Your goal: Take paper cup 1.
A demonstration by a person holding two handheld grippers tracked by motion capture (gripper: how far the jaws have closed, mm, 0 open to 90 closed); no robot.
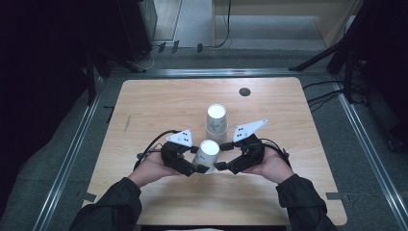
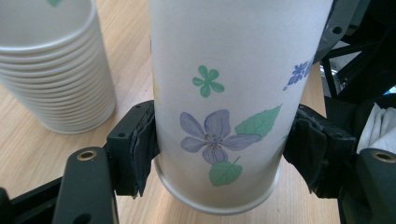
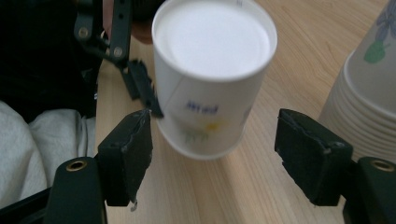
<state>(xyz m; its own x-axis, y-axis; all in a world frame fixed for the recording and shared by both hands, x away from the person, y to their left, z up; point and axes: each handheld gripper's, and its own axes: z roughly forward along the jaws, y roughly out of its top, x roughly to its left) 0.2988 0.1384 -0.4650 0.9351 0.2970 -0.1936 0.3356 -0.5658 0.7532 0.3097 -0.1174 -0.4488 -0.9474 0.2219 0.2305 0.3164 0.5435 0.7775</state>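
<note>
The cup (image 2: 217, 107), upside down with its bottom up, sat clamped between the left gripper's (image 2: 219, 154) pads. The right gripper (image 3: 215, 154) flanked it with jaws apart, touching nothing. Just beyond both stood the inverted stack (image 1: 216, 122) on the table (image 1: 159, 103).

white cup (image 2: 233, 93) with purple flower, green leaves

This looks like a lab or test room. A small wooden table (image 1: 144, 101) stands alone on a grey floor (image 1: 375, 159). Metal rails (image 1: 67, 159) run along the floor just beside the table. Behind the table, black stand legs (image 1: 317, 58) and cables (image 1: 322, 98) lie on the floor, with dark machines (image 1: 137, 24) farther back.
</note>
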